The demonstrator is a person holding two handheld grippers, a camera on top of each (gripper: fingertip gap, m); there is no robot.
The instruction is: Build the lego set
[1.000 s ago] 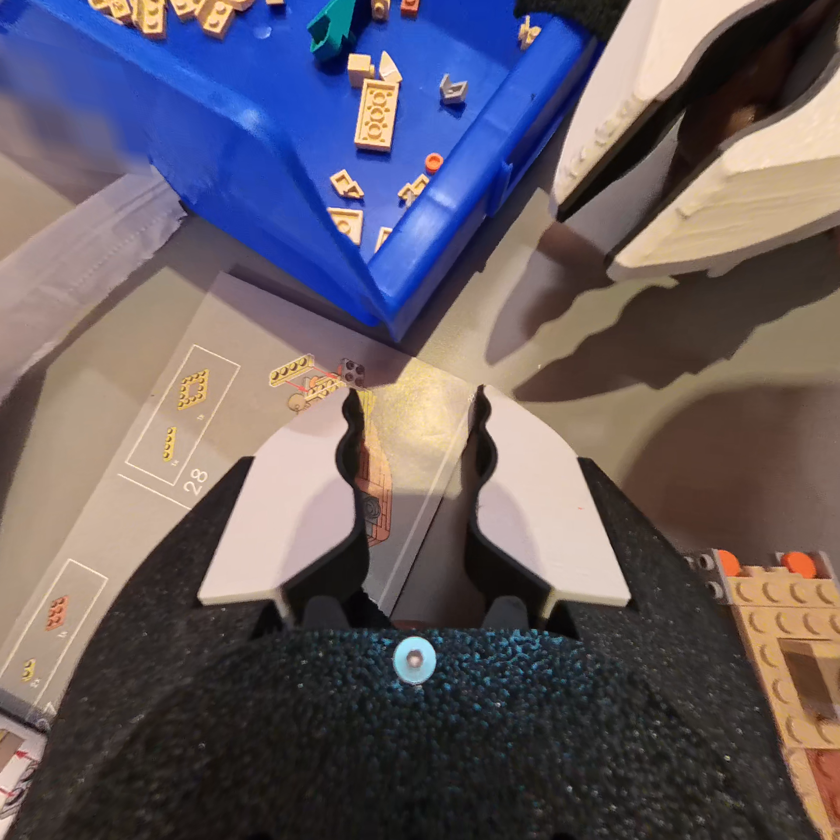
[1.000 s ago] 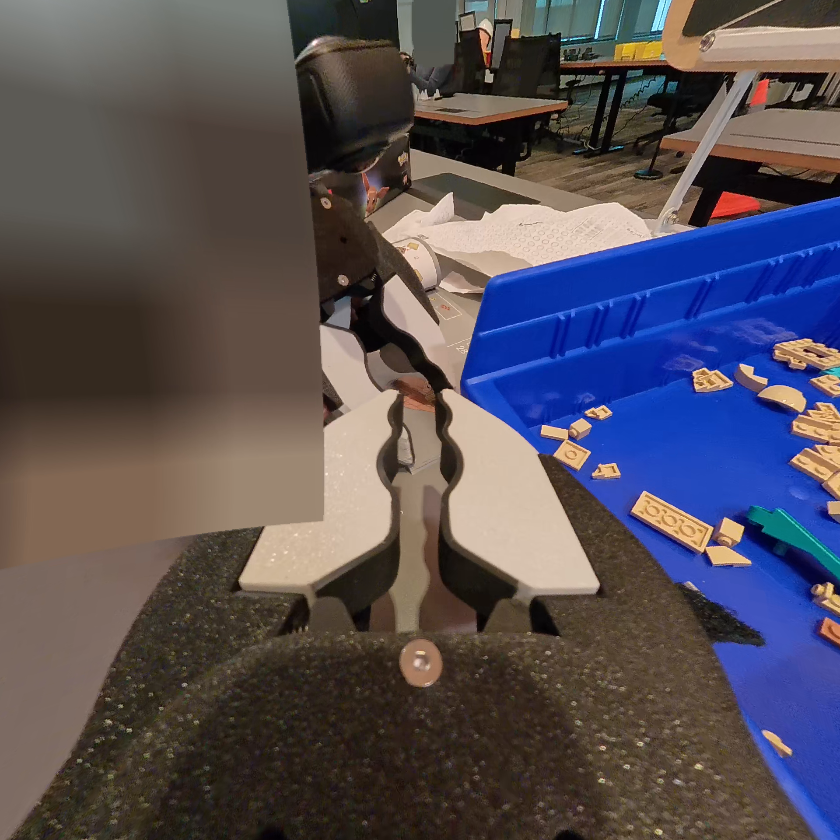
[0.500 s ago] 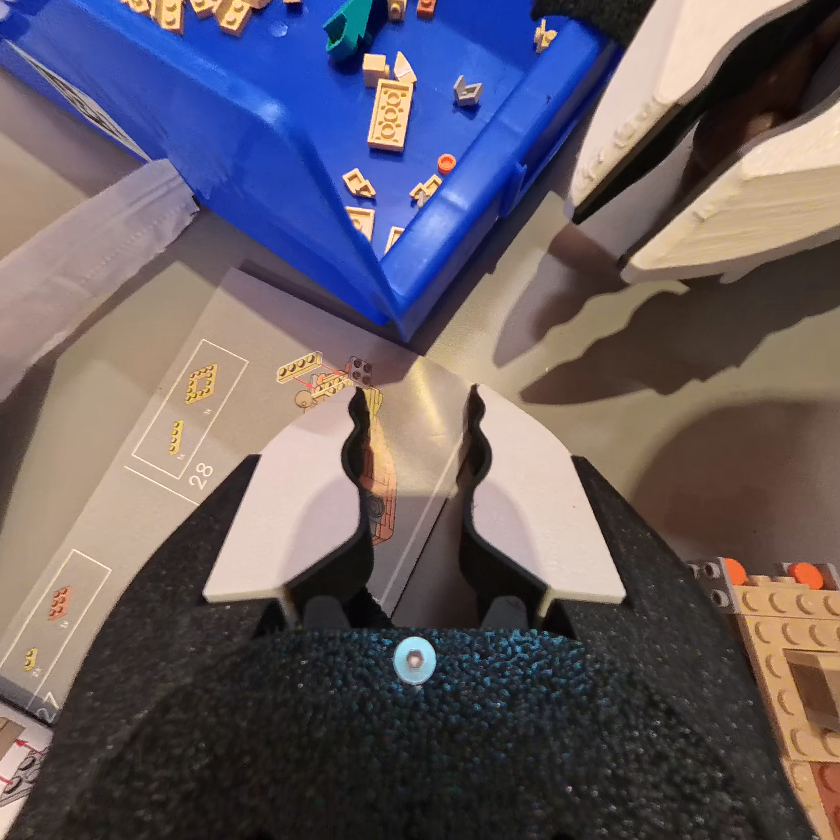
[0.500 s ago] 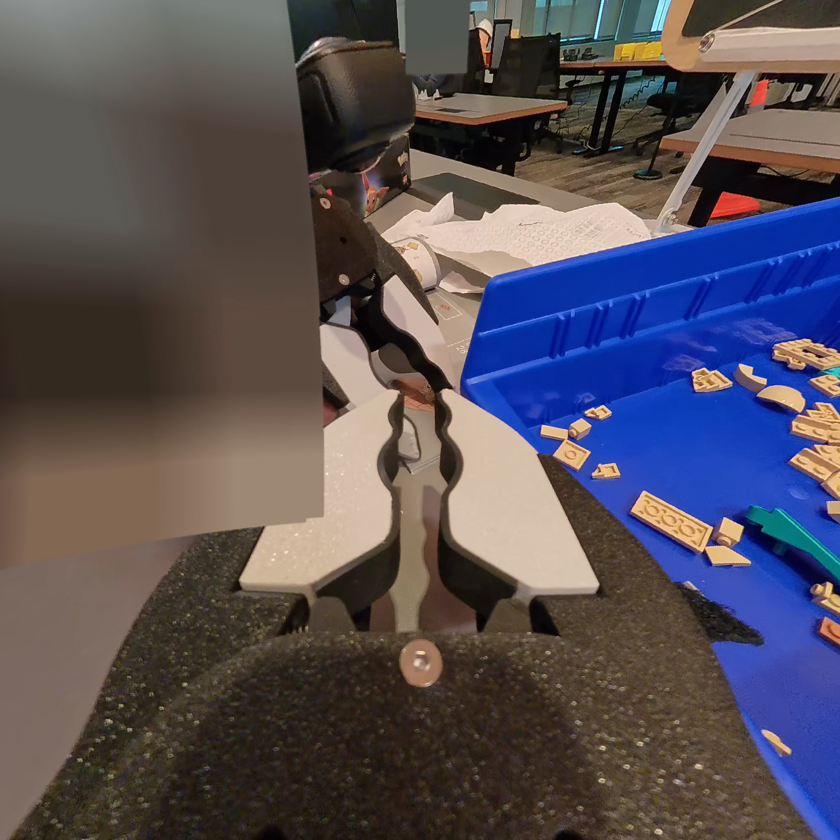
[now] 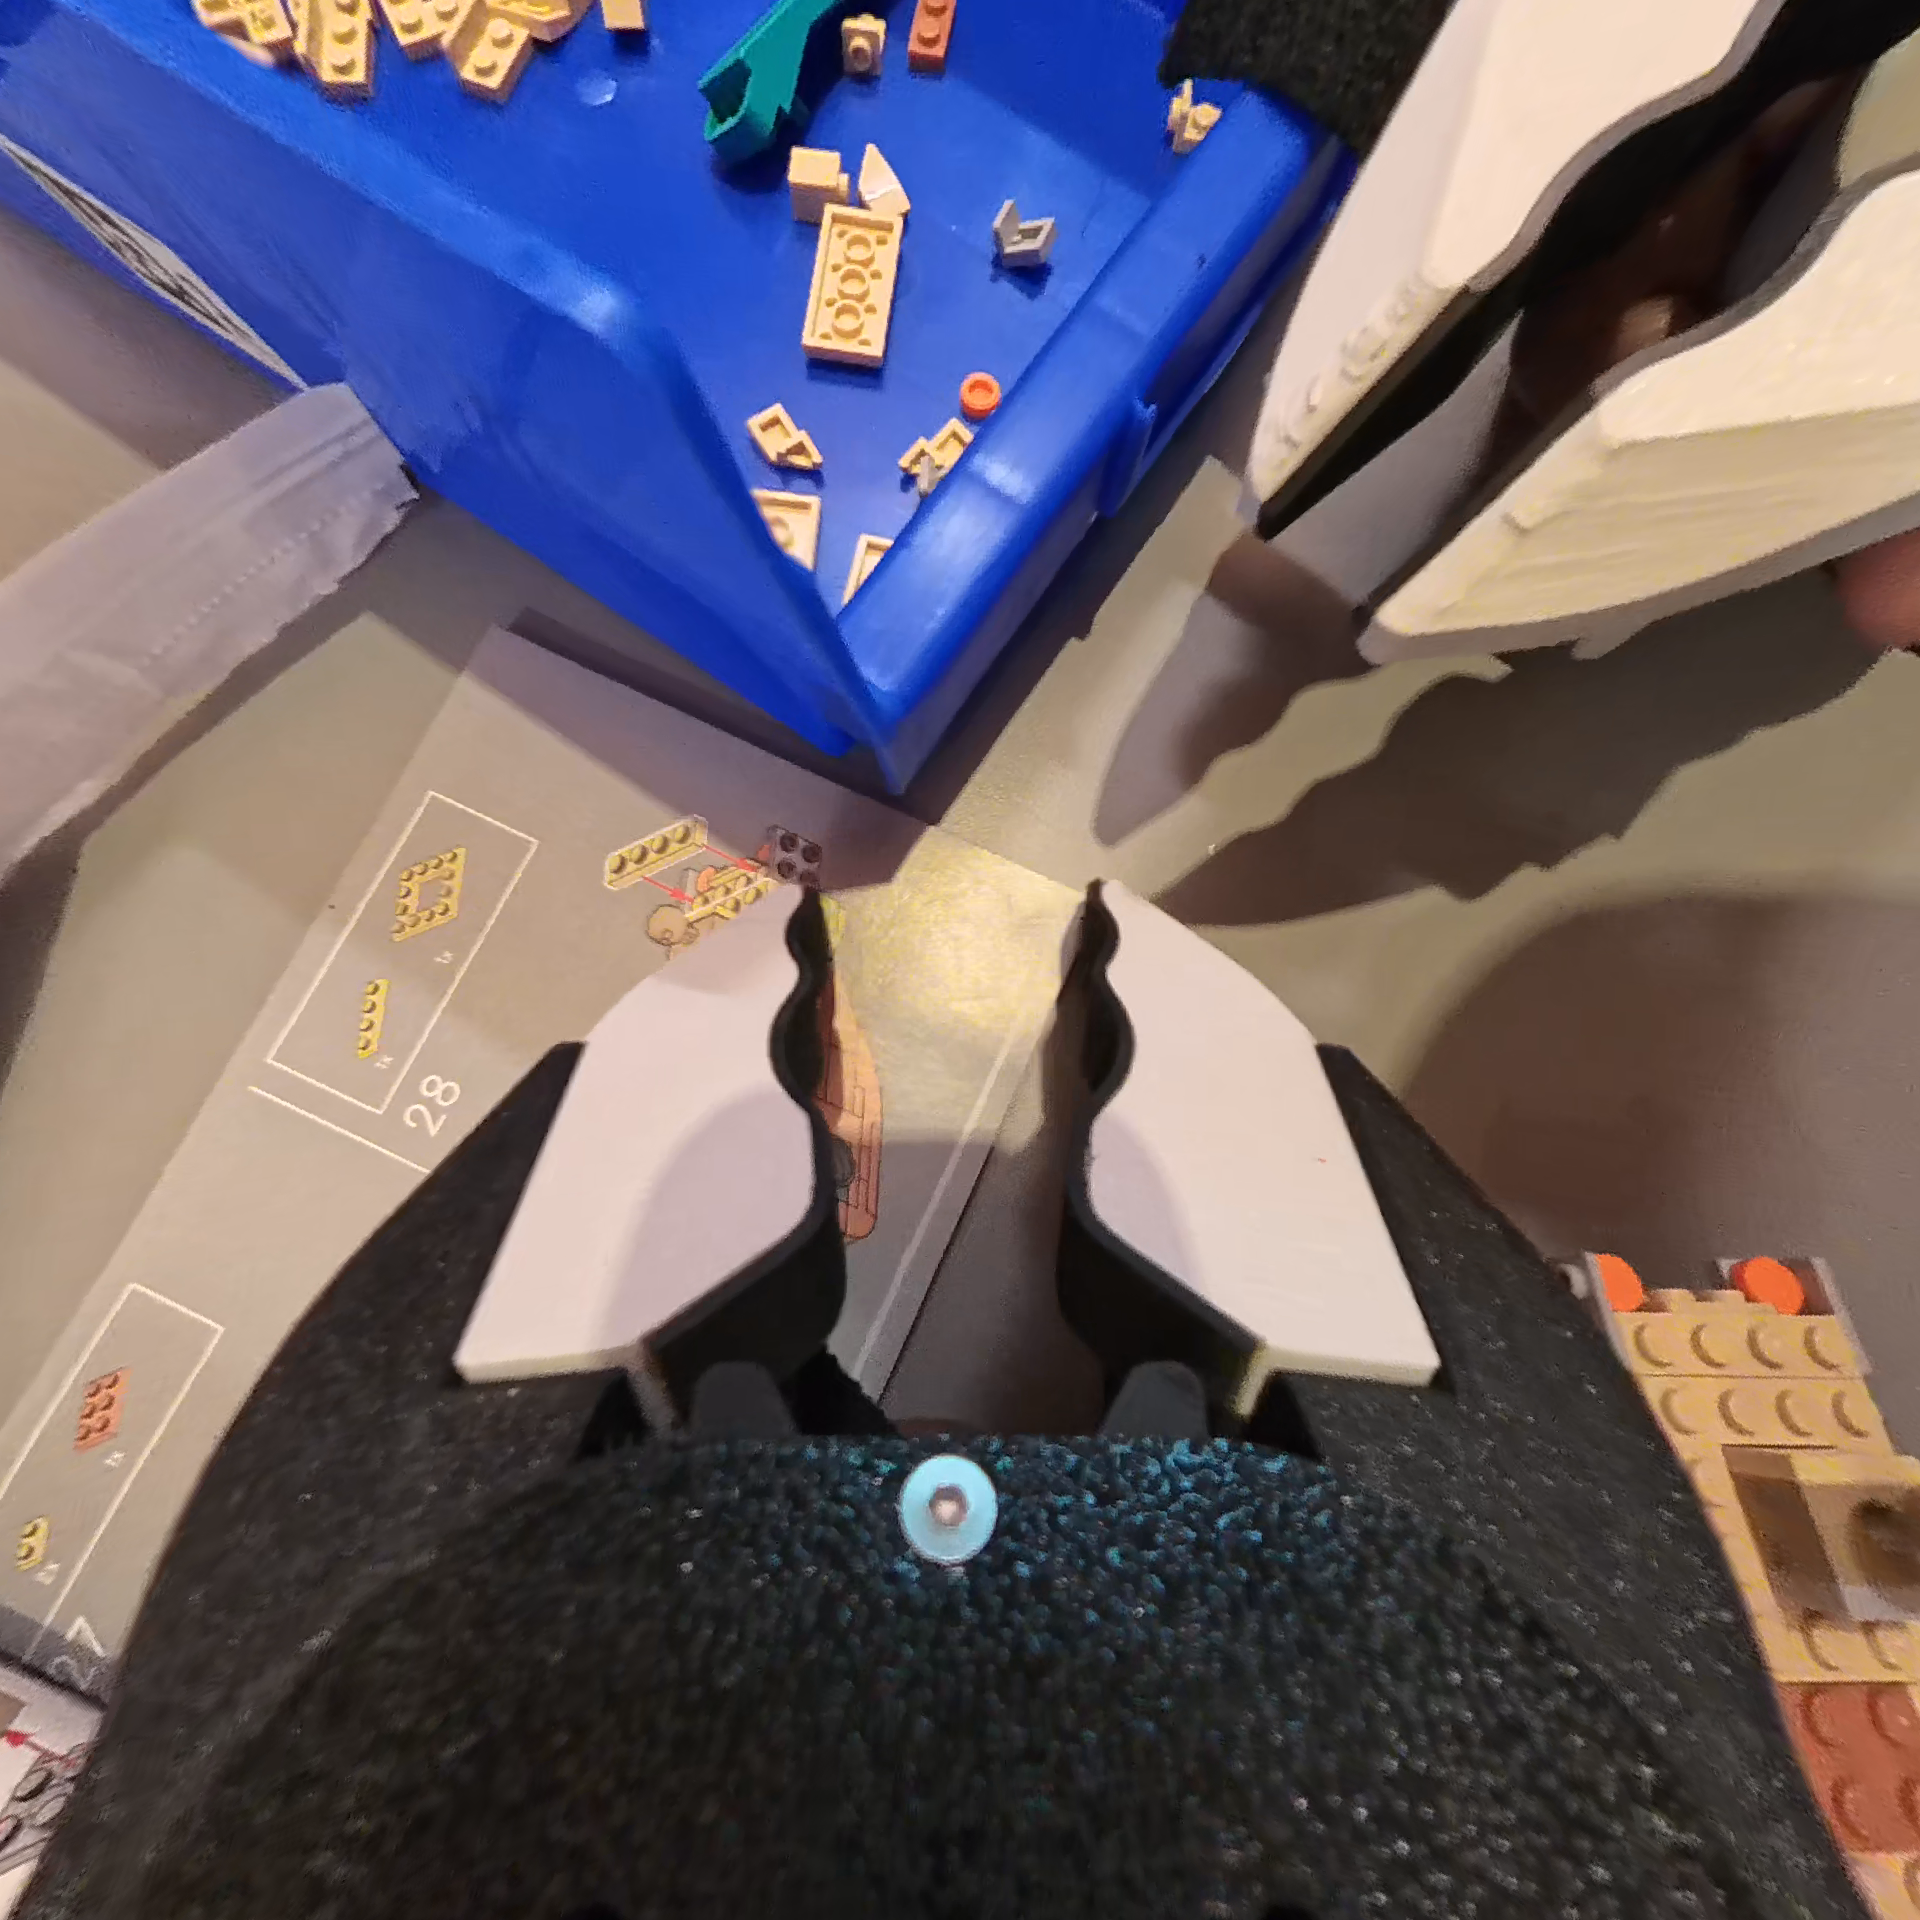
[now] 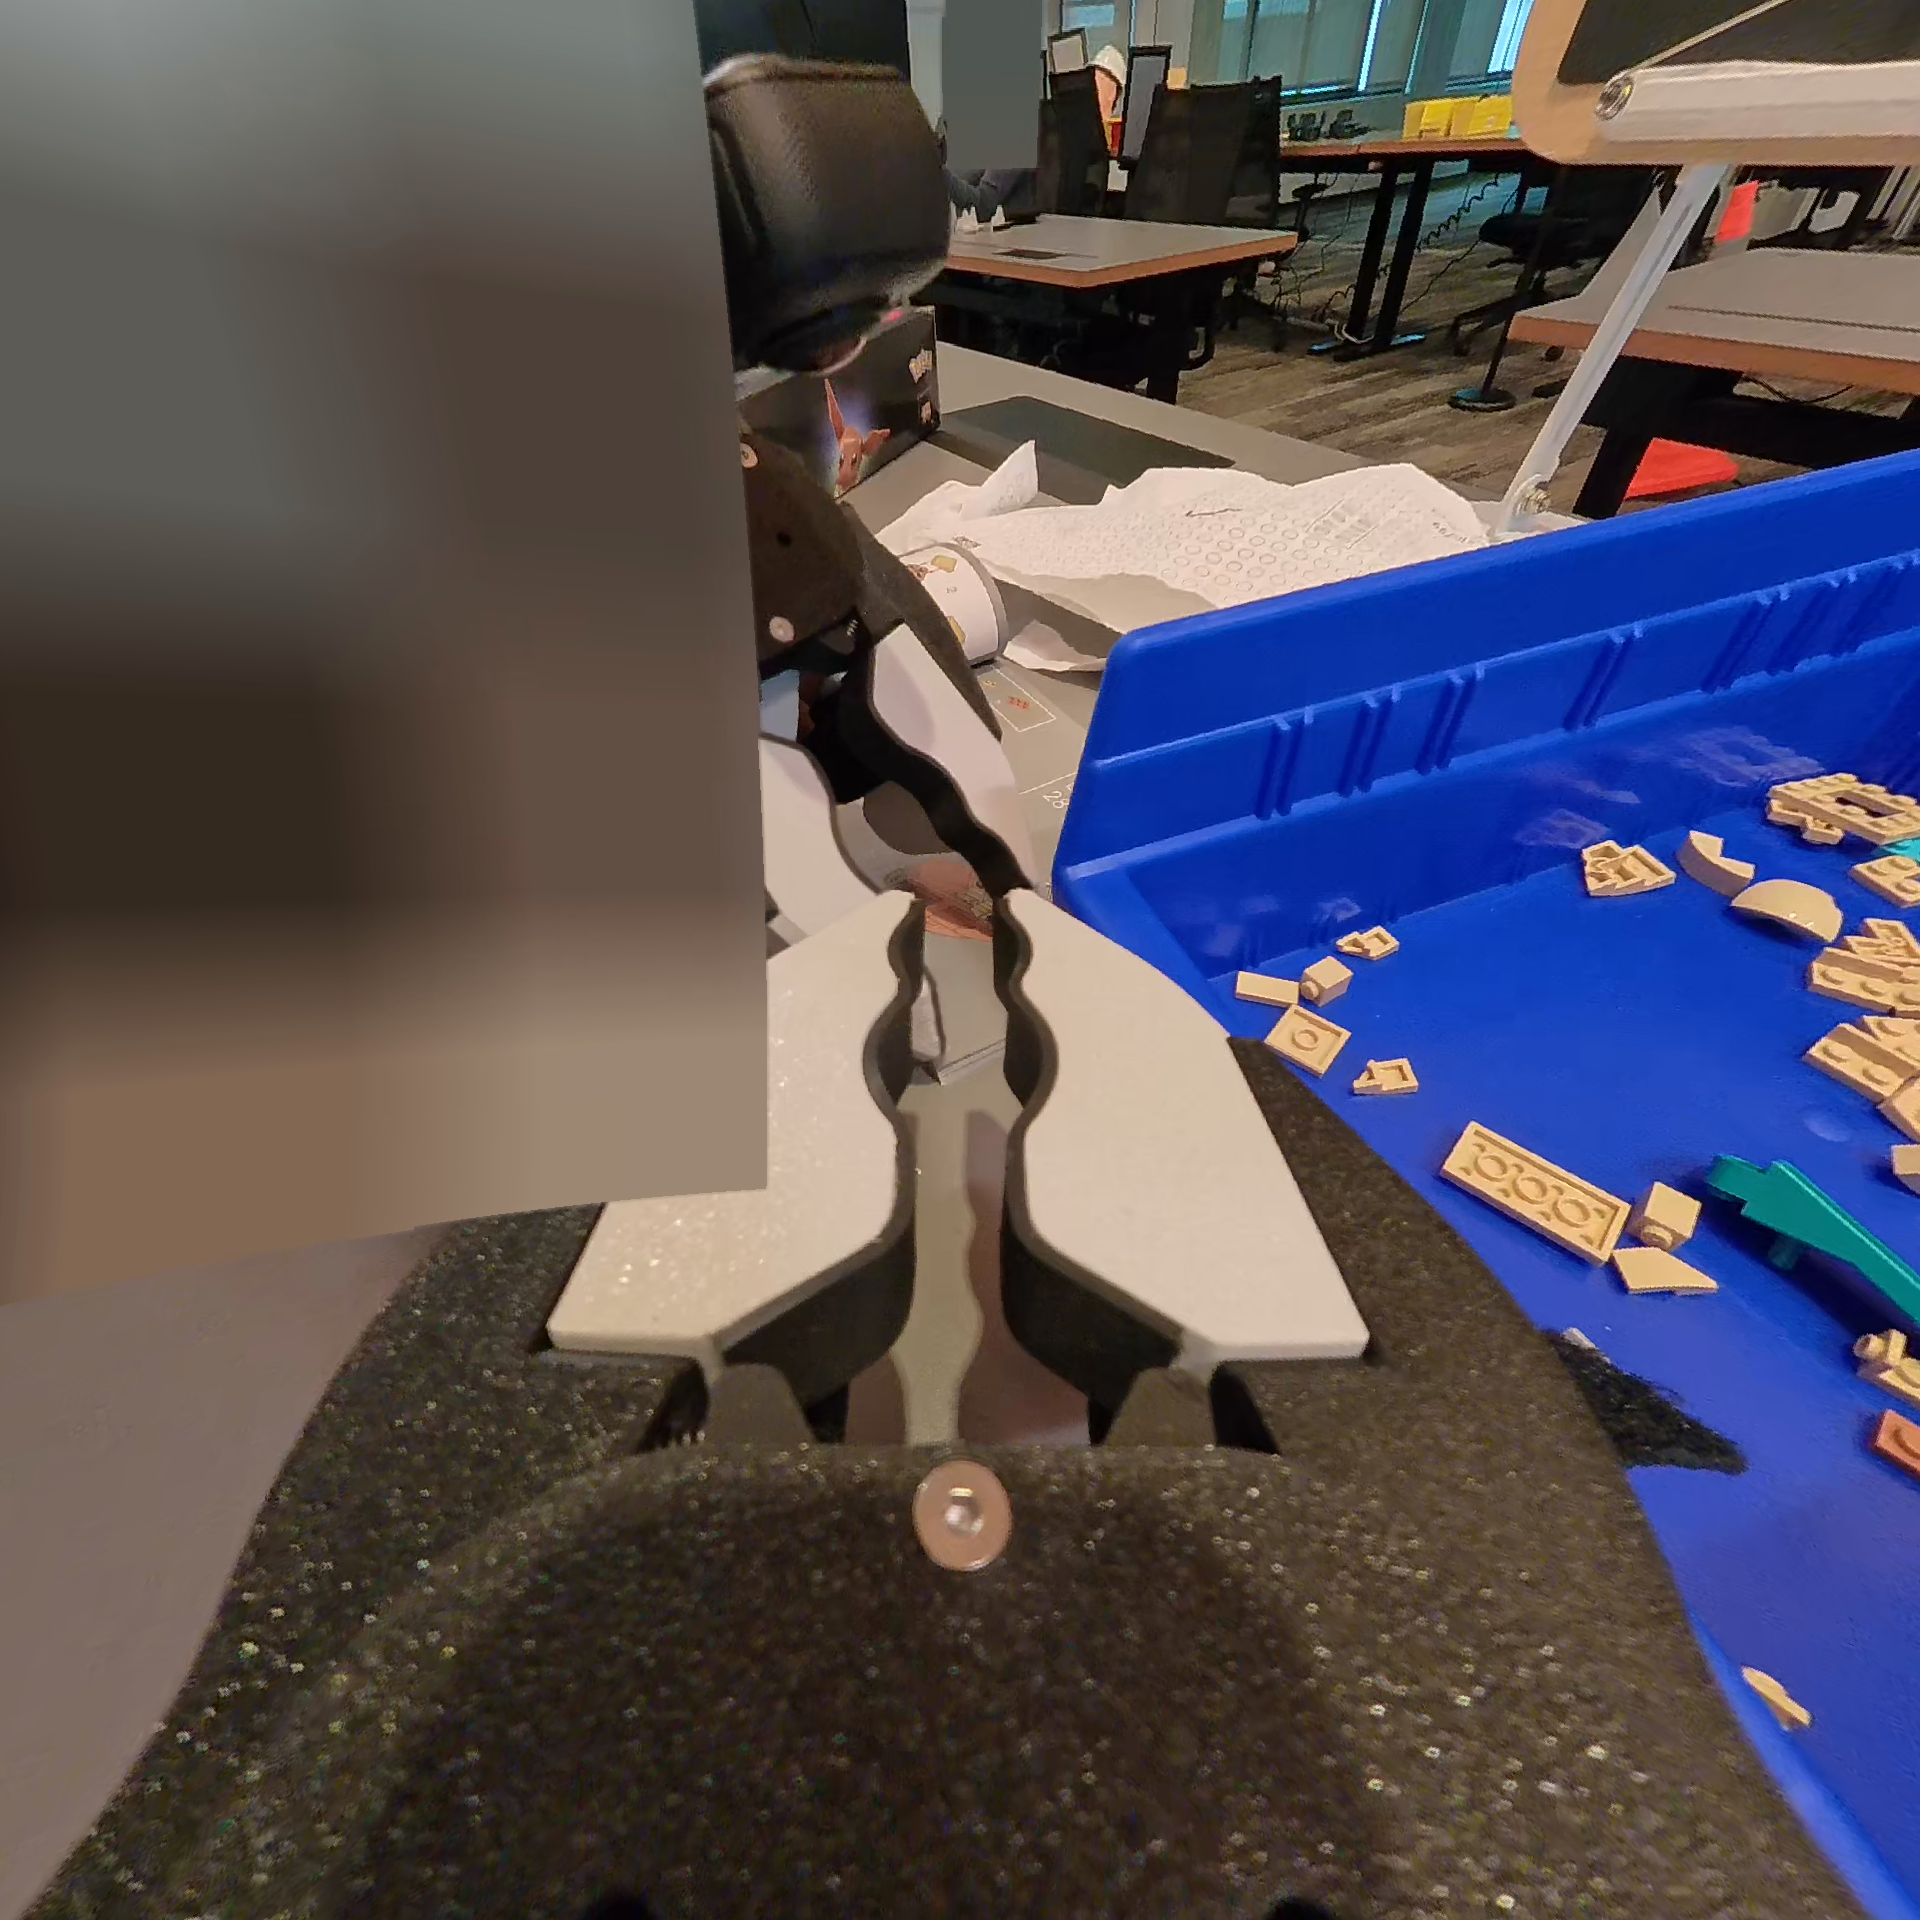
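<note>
In blue bin [image 5: 582,343], tan plates [image 5: 852,283], teal piece [image 5: 758,88]

An open-plan office is shown. Rows of long desks [image 6: 1122,244] with black legs are seen behind the grey work table [image 5: 1299,769], with black office chairs [image 6: 1205,135] drawn up to them, patterned carpet flooring [image 6: 1382,390] beneath, and large windows [image 6: 1340,42] along the far wall.

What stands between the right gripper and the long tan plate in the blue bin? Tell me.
Nothing visible does. The right gripper, jaws slightly apart and empty, sits just outside the blue bin's corner. The long tan plate lies loose on the bin floor, uncovered, past the low wall.
</note>
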